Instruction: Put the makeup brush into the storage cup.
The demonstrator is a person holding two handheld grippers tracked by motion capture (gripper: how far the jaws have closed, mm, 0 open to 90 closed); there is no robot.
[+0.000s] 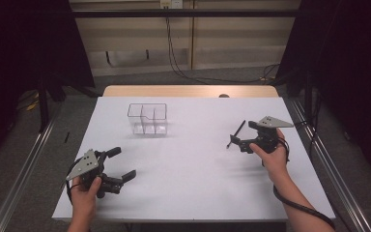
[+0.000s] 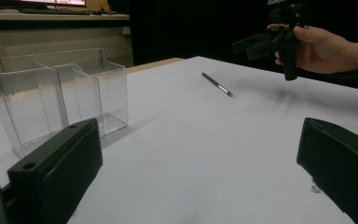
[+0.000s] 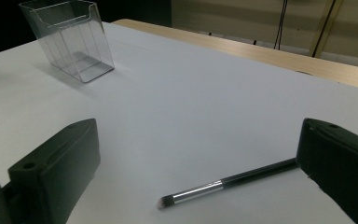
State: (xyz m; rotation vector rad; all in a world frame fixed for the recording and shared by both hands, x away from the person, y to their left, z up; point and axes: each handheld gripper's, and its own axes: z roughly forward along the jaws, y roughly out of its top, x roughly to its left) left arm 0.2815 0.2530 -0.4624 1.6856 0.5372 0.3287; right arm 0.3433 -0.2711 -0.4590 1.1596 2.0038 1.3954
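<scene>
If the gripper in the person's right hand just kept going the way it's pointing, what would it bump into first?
Probably the thin brush lying on the white table: it sits just ahead between the open right gripper's jaws. The clear organizer stands far beyond and off to one side.

A white table (image 1: 188, 164) with a wooden far edge stands between dark curtains (image 1: 348, 58). Black cables (image 1: 176, 58) hang down the pale rear wall (image 1: 241, 41) to a grey floor.
</scene>
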